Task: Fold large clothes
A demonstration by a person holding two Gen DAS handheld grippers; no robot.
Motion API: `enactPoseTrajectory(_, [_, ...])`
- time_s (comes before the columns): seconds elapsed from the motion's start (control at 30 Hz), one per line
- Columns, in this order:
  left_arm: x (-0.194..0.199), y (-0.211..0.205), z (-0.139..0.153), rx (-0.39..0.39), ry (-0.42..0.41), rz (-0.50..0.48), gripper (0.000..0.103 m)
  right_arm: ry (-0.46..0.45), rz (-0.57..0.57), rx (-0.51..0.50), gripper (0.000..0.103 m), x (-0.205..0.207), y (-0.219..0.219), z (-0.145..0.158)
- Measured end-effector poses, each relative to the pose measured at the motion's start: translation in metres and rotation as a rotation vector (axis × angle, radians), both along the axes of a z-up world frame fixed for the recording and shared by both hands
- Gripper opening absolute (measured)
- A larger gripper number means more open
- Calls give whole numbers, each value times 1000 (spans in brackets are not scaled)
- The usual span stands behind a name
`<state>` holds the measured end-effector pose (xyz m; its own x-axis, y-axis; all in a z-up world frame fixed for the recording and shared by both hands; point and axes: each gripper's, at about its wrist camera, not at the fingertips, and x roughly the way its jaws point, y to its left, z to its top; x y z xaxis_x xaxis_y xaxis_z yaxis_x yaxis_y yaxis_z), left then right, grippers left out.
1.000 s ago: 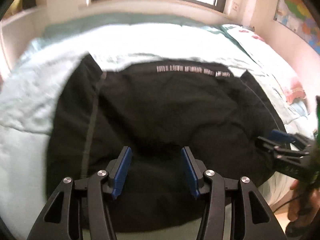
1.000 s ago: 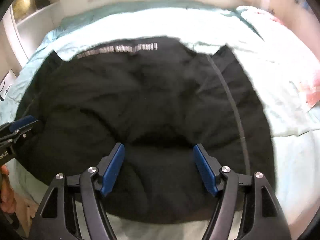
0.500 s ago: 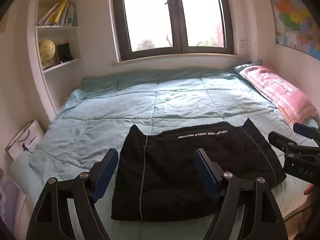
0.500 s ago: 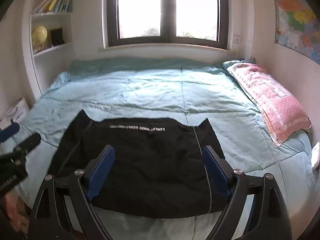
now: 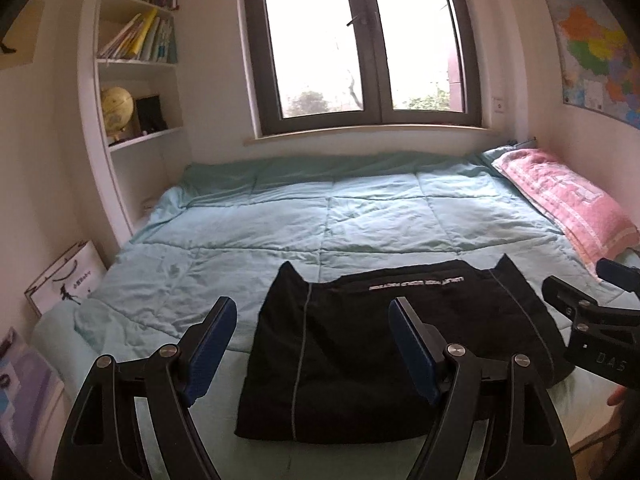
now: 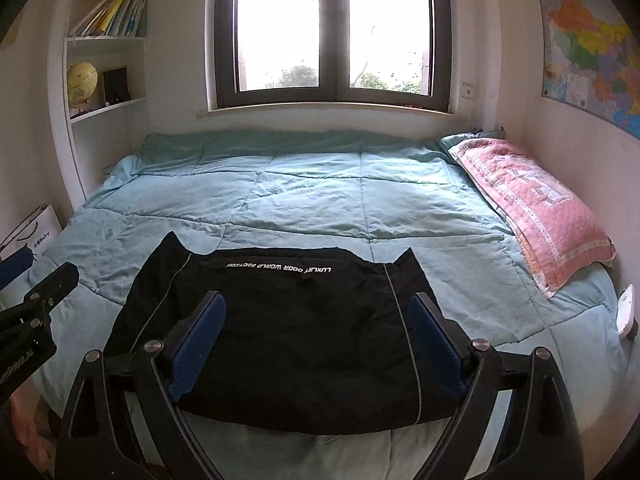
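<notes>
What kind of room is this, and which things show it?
Most likely a bedroom in a home: a wide bed with a teal quilt, a pink pillow at its side, and a wall shelf with books and a globe.

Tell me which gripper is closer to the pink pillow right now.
Right. The right gripper hangs over the black garment's pillow-side half; the left gripper is over its far half, away from the pink pillow.

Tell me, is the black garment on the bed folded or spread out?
Folded: the black garment lies as a compact rectangle on the teal quilt, no sleeves spread.
</notes>
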<state>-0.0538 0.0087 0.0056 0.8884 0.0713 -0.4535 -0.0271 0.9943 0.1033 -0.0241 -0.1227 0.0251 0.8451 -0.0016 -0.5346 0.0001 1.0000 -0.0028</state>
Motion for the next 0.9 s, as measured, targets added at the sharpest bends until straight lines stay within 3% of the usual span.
enactPoseTrajectory(0.33, [2, -4, -5, 14, 12, 16, 79, 21, -1, 13, 94, 2, -4, -8])
enactPoseTrajectory(0.5, [2, -6, -7, 11, 18, 10, 79, 42, 16, 66, 94, 4, -9, -11])
enactPoseTrajectory(0.9, [5, -5, -9, 9, 29, 27, 79, 55, 13, 57, 94, 6, -6, -18])
